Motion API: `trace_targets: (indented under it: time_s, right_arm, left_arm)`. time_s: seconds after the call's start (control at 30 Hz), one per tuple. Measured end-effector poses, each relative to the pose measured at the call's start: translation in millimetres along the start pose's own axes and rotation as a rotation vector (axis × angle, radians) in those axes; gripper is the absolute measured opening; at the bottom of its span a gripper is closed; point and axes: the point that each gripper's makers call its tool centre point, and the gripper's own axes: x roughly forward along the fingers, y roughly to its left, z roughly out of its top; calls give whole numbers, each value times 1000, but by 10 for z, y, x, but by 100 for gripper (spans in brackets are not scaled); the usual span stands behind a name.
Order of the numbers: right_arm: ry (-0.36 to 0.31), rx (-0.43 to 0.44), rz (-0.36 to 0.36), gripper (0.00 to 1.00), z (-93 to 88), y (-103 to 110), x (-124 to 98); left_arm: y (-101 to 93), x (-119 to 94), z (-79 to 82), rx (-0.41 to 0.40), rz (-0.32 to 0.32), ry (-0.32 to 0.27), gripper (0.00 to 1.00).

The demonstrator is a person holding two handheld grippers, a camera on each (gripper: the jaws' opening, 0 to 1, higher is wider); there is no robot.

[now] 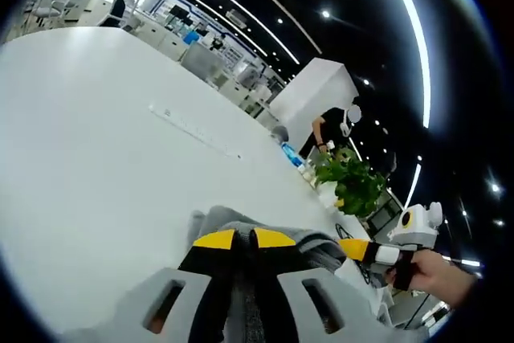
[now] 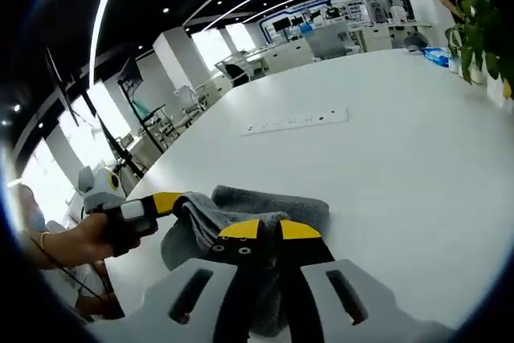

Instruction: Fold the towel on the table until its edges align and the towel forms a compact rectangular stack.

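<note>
1. Left gripper (image 1: 244, 238): yellow-tipped jaws are seen pressed together on a fold of the grey towel (image 1: 309, 242), nearest the lens in the left gripper view.
2. Grey towel is bunched on the white table (image 1: 96, 158); in the right gripper view it (image 2: 269, 202) lies crumpled just ahead of the jaws.
3. Right gripper (image 2: 269, 230): jaws are closed on the towel's near edge.
4. Left gripper is also seen in the right gripper view (image 2: 165, 202), held by a hand (image 2: 76, 242), its tip pinching the towel's left corner.
5. Potted plant (image 1: 353, 182) and a recessed power strip (image 2: 297, 122) are located farther back on the table.
</note>
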Motion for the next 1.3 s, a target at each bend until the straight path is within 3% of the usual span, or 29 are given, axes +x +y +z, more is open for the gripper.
trace_targets:
  time_s: [0.1, 0.23, 0.37, 0.53, 0.6, 0.8, 0.9, 0.97, 1.03, 1.13, 1.2, 1.3]
  right_arm:
    - [-6, -4, -4, 8, 8, 2, -3]
    - [-39, -51, -56, 28, 99, -90, -1]
    - [-45, -82, -25, 27, 140, -16, -26]
    - [-19, -157, -11, 28, 100, 29, -77]
    - [0, -207, -12, 27, 59, 70, -97]
    - [52, -357, 80, 20, -64, 252, -131]
    - [59, -416, 173, 21, -127, 418, -117]
    - [79, -423, 233, 21, -187, 523, -109]
    - [106, -455, 285, 27, -257, 623, -63]
    - [143, -593, 278, 42, -324, 592, 47]
    - [161, -596, 285, 44, -356, 609, 84]
    - [174, -600, 312, 44, -374, 627, 153]
  left_arm:
    - [48, -17, 39, -25, 12, 8, 17]
    - [-84, -64, 113, 8, -16, 7, 20]
    - [-274, -139, 148, 129, -61, 47, 24]
    - [-326, -149, 139, 164, -93, 77, 27]
    - [-358, -169, 105, 217, -118, 104, 27]
    - [-463, -274, -7, 358, -220, 216, 27]
    - [-444, -288, -90, 463, -265, 274, 29]
    - [-467, -257, -177, 484, -303, 315, 33]
    - [-504, -199, -247, 511, -352, 336, 35]
    - [-571, -129, -318, 593, -389, 353, 36]
    - [-575, -88, -387, 665, -395, 390, 38]
    - [-622, -58, -442, 658, -432, 427, 38]
